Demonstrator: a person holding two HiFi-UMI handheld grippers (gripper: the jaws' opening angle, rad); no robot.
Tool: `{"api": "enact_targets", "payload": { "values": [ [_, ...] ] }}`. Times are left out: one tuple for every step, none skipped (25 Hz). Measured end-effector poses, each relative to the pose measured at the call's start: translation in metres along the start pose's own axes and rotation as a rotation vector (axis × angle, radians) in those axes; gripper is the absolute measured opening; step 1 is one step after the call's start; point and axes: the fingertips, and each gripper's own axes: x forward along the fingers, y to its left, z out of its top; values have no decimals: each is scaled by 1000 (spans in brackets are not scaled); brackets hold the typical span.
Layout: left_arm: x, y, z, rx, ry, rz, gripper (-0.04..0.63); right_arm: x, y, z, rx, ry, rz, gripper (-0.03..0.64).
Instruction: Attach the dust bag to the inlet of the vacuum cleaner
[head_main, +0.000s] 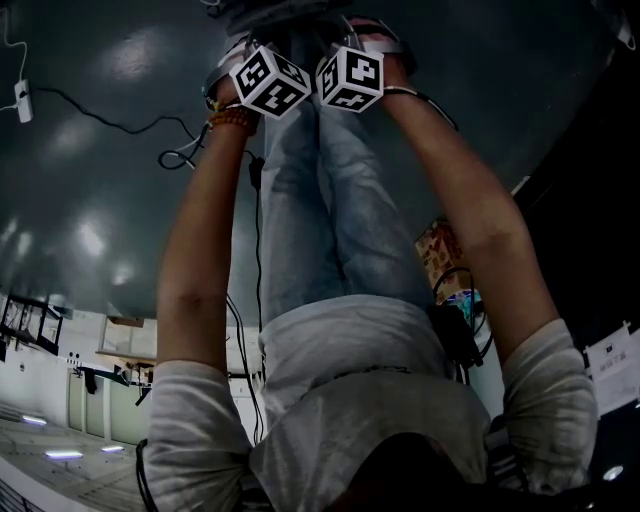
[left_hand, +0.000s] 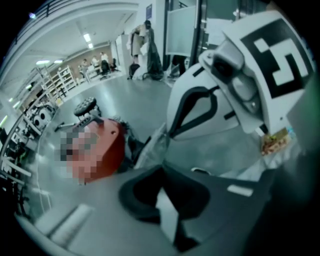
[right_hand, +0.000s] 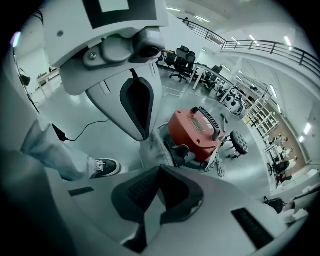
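Note:
The red vacuum cleaner (right_hand: 197, 132) stands on the grey floor, and it also shows, partly under a mosaic patch, in the left gripper view (left_hand: 102, 147). A grey cloth dust bag (right_hand: 152, 150) rises from its near end toward both grippers (left_hand: 150, 150). My left gripper (left_hand: 165, 202) is shut with a pale strip of the bag pinched between its pads. My right gripper (right_hand: 156, 202) is shut on the bag in the same way. In the head view only the two marker cubes (head_main: 268, 82) (head_main: 350, 78) show, side by side above my legs; the bag and jaws are hidden there.
My shoe (right_hand: 102, 167) stands just left of the bag. A black cable (head_main: 100, 115) with a white adapter (head_main: 22, 100) lies on the floor at left. A wheeled stool (right_hand: 239, 142) sits beside the vacuum cleaner. Desks, chairs and shelves stand far off.

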Motion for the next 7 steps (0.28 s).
{"api": "enact_targets", "payload": {
  "values": [
    [0, 0, -2, -3, 2, -1, 3, 0, 0, 0, -3, 0, 1, 11],
    [-1, 1, -3, -3, 3, -2, 3, 1, 0, 1, -4, 0, 2, 11],
    [-1, 3, -4, -4, 4, -1, 3, 1, -1, 2, -4, -1, 3, 11],
    [-1, 6, -4, -5, 3, 1, 3, 2, -2, 3, -3, -2, 4, 11],
    [-2, 9, -4, -5, 1, 5, 3, 3, -3, 5, -4, -4, 6, 11],
    [-2, 11, -4, -5, -1, 8, 2, 3, -4, 6, -5, -5, 8, 11],
    [-3, 13, -4, -4, -3, 12, 2, 3, -4, 7, -7, -7, 10, 11]
  ]
}}
